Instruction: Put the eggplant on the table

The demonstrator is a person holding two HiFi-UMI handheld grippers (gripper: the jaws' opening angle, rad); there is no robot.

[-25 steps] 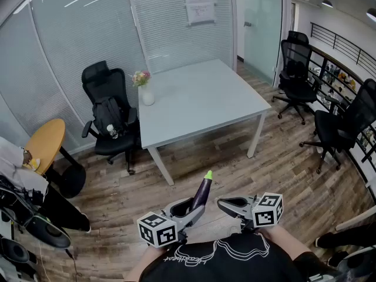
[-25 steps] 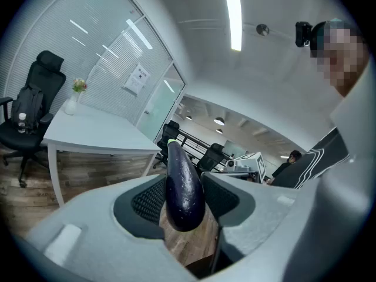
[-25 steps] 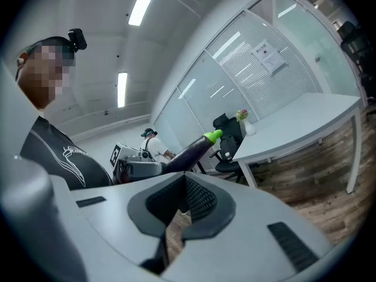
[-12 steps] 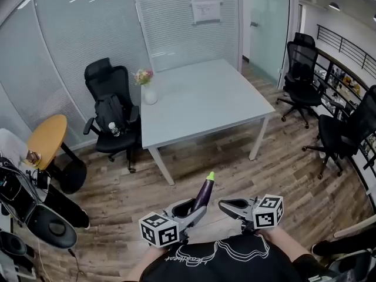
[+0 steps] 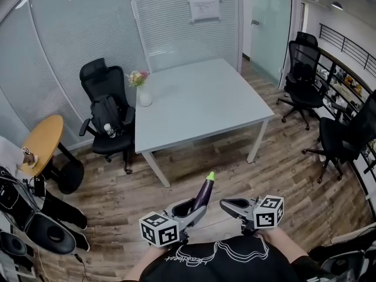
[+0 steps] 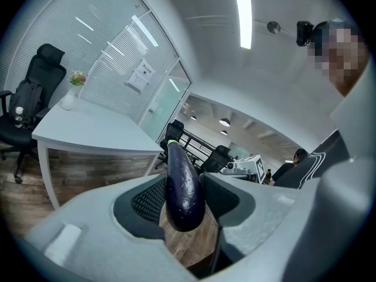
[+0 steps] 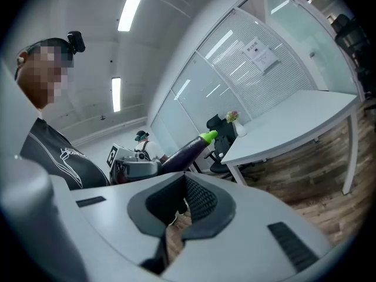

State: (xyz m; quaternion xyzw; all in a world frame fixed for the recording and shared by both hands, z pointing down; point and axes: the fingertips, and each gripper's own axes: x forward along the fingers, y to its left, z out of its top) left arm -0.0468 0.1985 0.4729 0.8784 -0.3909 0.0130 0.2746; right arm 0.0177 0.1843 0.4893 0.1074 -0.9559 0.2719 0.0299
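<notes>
A dark purple eggplant (image 5: 202,194) with a green tip sticks up and forward out of my left gripper (image 5: 191,207), which is shut on its lower end. In the left gripper view the eggplant (image 6: 182,184) fills the gap between the two dark pads. My right gripper (image 5: 226,204) hangs beside it at the same height, shut with nothing in it; in the right gripper view the eggplant (image 7: 188,148) shows off to the left. The light grey table (image 5: 200,98) stands ahead across the wooden floor, some way from both grippers.
A white vase with flowers (image 5: 143,93) stands at the table's far left corner. A black office chair with a bag (image 5: 107,113) is left of the table, and more black chairs (image 5: 302,69) are on the right. A round yellow table (image 5: 40,143) and gear are at far left.
Both grippers, with the eggplant still held in the left one, have come a little nearer to the table. The person at the far left has shifted.
</notes>
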